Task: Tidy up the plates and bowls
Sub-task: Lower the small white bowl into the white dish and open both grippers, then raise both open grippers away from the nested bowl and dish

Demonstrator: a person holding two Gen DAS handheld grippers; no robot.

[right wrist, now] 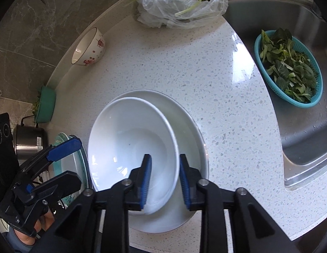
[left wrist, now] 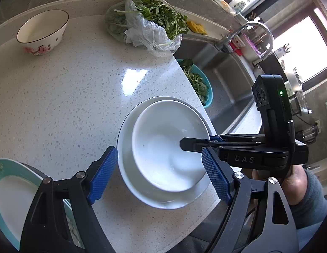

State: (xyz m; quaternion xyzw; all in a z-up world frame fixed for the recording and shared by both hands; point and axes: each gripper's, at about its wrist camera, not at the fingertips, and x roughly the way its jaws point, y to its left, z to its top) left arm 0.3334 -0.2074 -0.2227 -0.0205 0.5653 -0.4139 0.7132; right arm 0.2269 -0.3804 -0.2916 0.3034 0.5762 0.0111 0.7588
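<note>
White bowl (right wrist: 129, 145) nested in larger bowl (right wrist: 191, 130), both jaws parted (touching nothing), teal-rimmed plate (left wrist: 7, 189) half hidden.

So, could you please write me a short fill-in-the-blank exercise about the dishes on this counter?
1. The smaller white bowl sits inside a larger white ____.
2. The turquoise basket of leaves sits in the ____.
3. The bowl with red flowers stands near the counter's back edge, ____ from the white stack.
4. The right gripper straddles the smaller bowl's ____.

Missing words: bowl; sink; apart; rim
</note>
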